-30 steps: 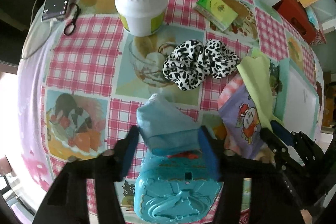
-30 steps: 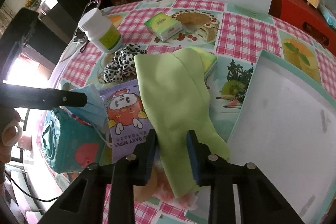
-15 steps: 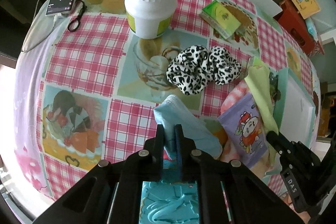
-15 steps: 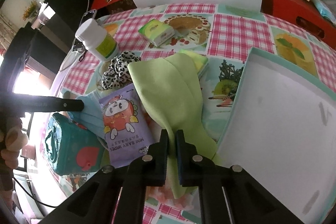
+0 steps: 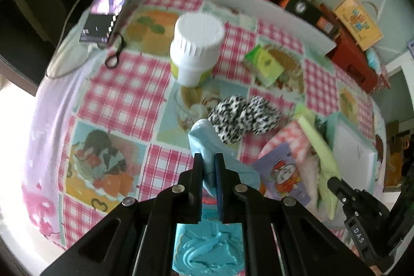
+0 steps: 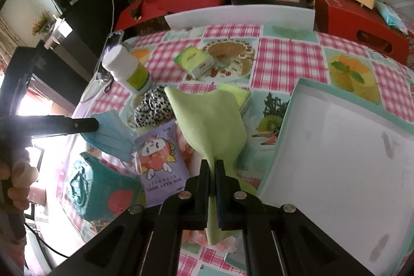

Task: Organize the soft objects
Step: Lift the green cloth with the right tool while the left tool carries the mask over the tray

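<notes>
Between my left gripper's (image 5: 209,167) pinched jaws hangs the pale blue pleated face mask (image 5: 207,146), light and floppy; my right gripper (image 6: 213,173) clamps the limp green cloth (image 6: 209,120) at a bunched fold, beside the white tray (image 6: 289,105).

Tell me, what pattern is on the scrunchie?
Black and white spots on the scrunchie; left wrist view.

Checked tablecloth (image 6: 284,53) carries bottle (image 6: 129,69), scrunchie (image 6: 152,107), tray (image 6: 349,146), wipes (image 6: 160,159)
</notes>
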